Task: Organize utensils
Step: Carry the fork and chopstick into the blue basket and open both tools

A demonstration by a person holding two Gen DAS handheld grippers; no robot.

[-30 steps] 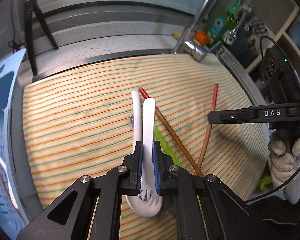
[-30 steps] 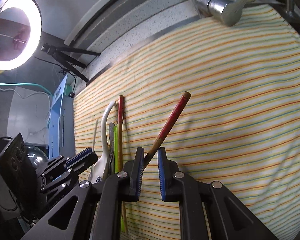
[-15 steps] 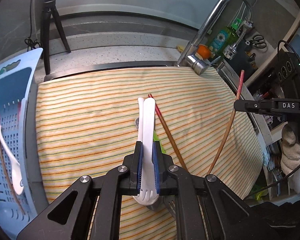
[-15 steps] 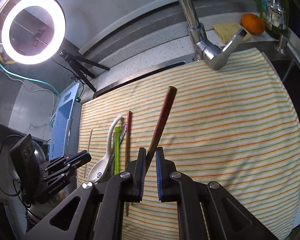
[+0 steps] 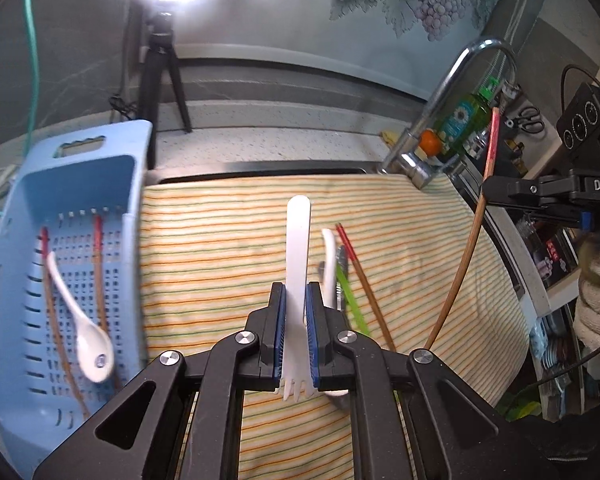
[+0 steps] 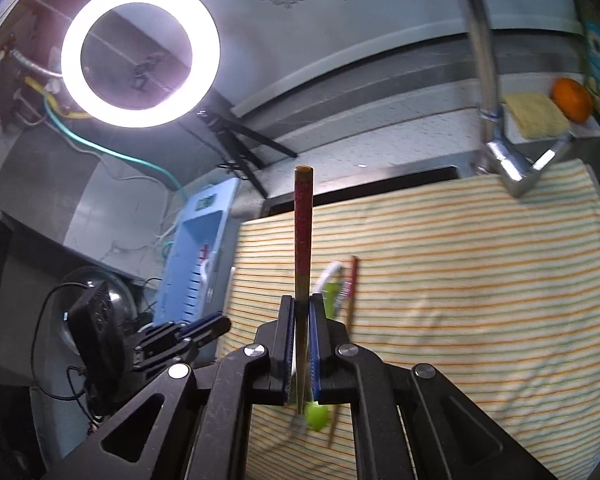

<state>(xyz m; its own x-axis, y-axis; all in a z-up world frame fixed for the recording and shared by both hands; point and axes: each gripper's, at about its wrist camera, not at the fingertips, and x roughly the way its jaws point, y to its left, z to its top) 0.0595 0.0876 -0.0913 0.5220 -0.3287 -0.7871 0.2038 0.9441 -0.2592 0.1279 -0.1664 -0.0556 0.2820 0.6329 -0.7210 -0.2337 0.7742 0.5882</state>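
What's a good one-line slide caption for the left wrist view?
Left gripper lifts a white plastic fork above the striped cloth, blue basket waiting alongside.

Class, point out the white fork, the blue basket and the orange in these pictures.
white fork (image 5: 298, 248), left wrist view, on its handle.
blue basket (image 5: 134, 240), left wrist view, on its right wall.
orange (image 6: 571, 98), right wrist view, on its middle.

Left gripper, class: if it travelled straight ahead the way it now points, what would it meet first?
Probably the striped cloth; the left gripper, shut on a white fork, points over bare cloth toward the far counter. Depth is unclear.
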